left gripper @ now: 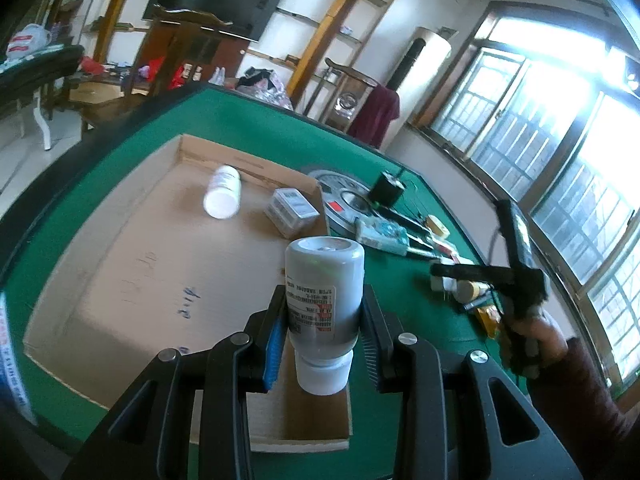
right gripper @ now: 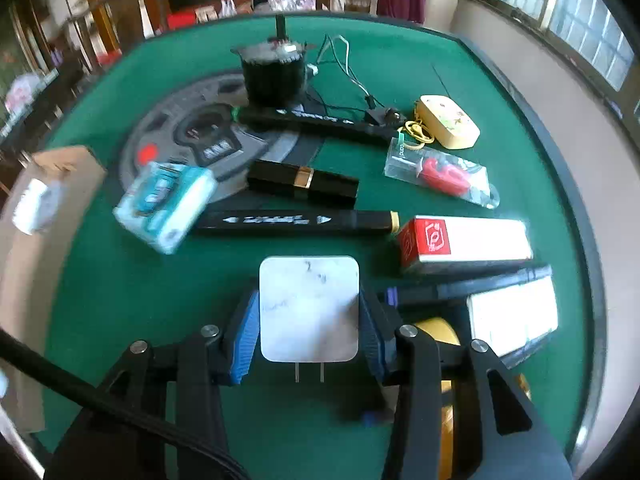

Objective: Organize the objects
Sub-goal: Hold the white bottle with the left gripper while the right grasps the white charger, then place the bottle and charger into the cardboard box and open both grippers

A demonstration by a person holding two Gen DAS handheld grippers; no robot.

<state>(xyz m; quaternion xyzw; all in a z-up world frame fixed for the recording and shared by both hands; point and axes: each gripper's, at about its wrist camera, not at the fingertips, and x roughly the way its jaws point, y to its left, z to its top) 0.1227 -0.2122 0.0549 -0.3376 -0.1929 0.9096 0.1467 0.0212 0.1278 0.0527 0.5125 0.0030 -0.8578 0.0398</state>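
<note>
Covering most of both views, the round green felt table (right gripper: 120, 300) carries everything else. On it lies a wide, shallow brown cardboard tray (left gripper: 132, 264), with a white plastic pill bottle (left gripper: 222, 197) on its side and a small clear-wrapped box (left gripper: 291, 211) resting inside near the far wall. Beside the tray sits a grey metal weight plate (right gripper: 168, 128) with a black cylindrical motor (right gripper: 274, 76) on its far edge. Nearer lie a teal-and-white packet (right gripper: 166, 204), a long black marker pen (right gripper: 296, 222), a red-and-white carton (right gripper: 464, 242) and a bagged red tool (right gripper: 444, 176).

The left gripper (left gripper: 324, 320) is clamped on a grey plastic bottle (left gripper: 325, 280) with a white cap, held cap-down above the tray's near corner. The right gripper (right gripper: 309, 322) has its blue pads (right gripper: 245, 336) pressed against both sides of a white square plug charger (right gripper: 309, 308), prongs pointing toward the camera, just above the felt.
</note>
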